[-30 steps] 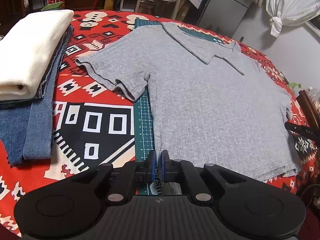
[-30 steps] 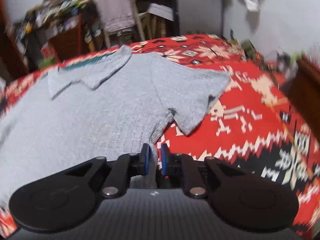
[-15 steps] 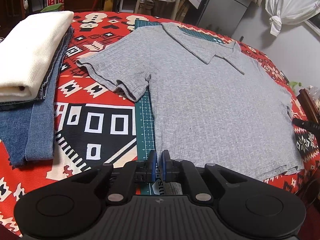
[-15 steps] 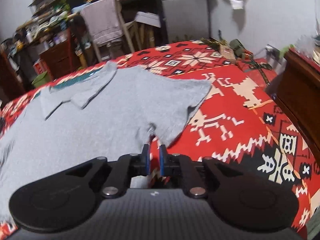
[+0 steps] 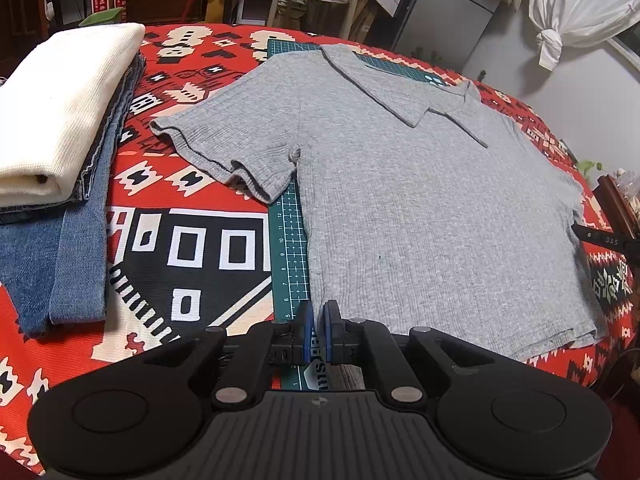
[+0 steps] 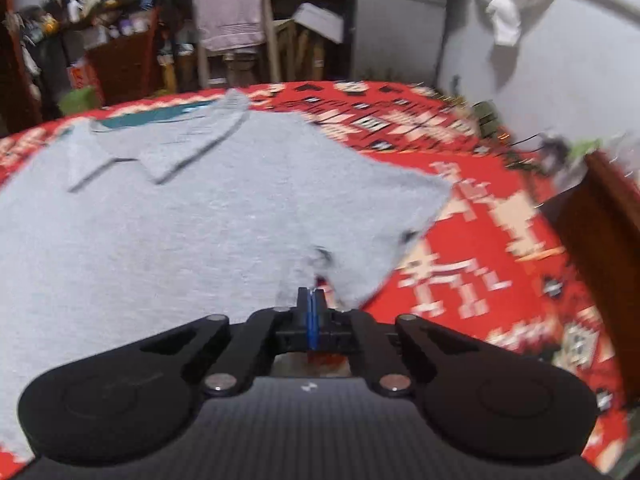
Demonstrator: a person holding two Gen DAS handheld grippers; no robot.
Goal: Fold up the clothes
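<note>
Lying flat on patterned red cloth (image 5: 192, 196): grey shirt (image 5: 420, 208), front up, collar (image 5: 404, 96) at far end, both short sleeves spread out. Green mat (image 5: 290, 248) under shirt, ruled edge showing along shirt's left side and a patch above collar.

Left of shirt, well apart: folded stack, white cloth (image 5: 64, 112) on top of jeans (image 5: 60, 264).

Left gripper (image 5: 316, 332) low at shirt's near-left hem corner, blue pads (image 5: 307, 330) nearly together with a slim gap; hem edge right at the tips, cannot tell if fabric is pinched. Tips over mat edge just left of shirt.

Right gripper (image 6: 311, 320) at shirt's right side seam, just below right sleeve (image 6: 384, 216). Jaws pressed fully together, blue pads (image 6: 308, 322) touching; small raised pucker of grey fabric just ahead of tips, view blurred, cannot tell if any fabric is caught. In left view, right gripper's dark tip (image 5: 600, 238) visible just off shirt's right edge, below sleeve.

Behind shirt's far end, off the cloth: chair (image 6: 236, 32) with towel draped, grey cabinet (image 5: 444, 12), white knotted curtain (image 5: 568, 12) on wall. Wooden furniture (image 6: 604, 248) right of shirt, beyond cloth edge.
</note>
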